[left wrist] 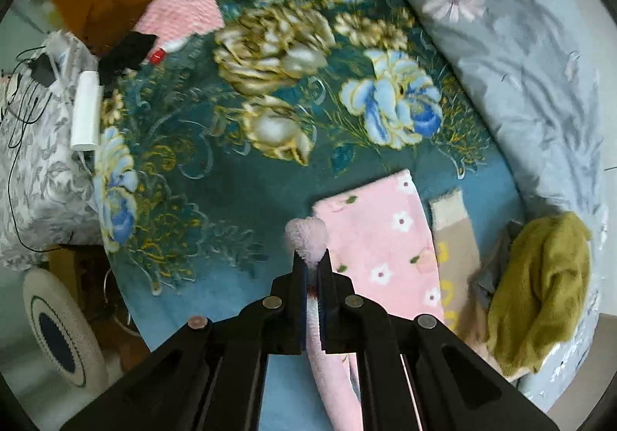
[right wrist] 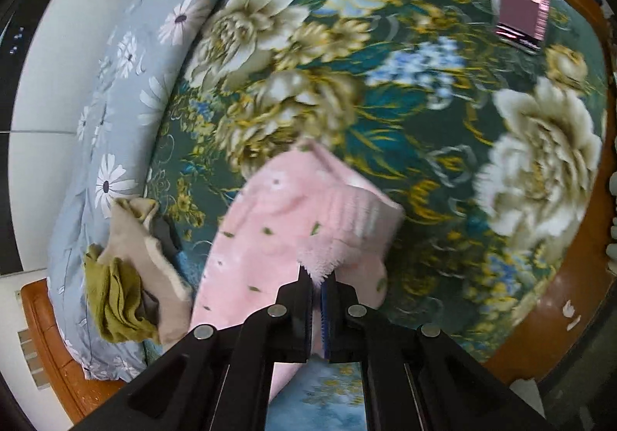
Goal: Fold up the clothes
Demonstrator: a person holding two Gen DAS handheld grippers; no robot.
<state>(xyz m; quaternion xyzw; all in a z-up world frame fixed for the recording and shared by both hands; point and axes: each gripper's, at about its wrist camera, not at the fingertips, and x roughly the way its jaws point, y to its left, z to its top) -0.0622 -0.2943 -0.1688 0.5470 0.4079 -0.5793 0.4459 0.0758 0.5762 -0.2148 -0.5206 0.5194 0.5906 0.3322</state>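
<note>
Spreading wide beyond the pink garment, the floral blanket lies open; left gripper and right gripper each pinch its near fleece edge.

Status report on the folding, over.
Left gripper and right gripper both clamped on pink fleece garment. Partly folded on floral blanket. Olive garment alongside, clear.

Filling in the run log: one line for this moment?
left gripper: shut on pink garment | right gripper: shut on pink garment | blanket: under garment

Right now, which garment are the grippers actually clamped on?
The pink floral fleece garment: both the left gripper and right gripper pinch its edge. The olive-green garment and beige one lie untouched.
</note>
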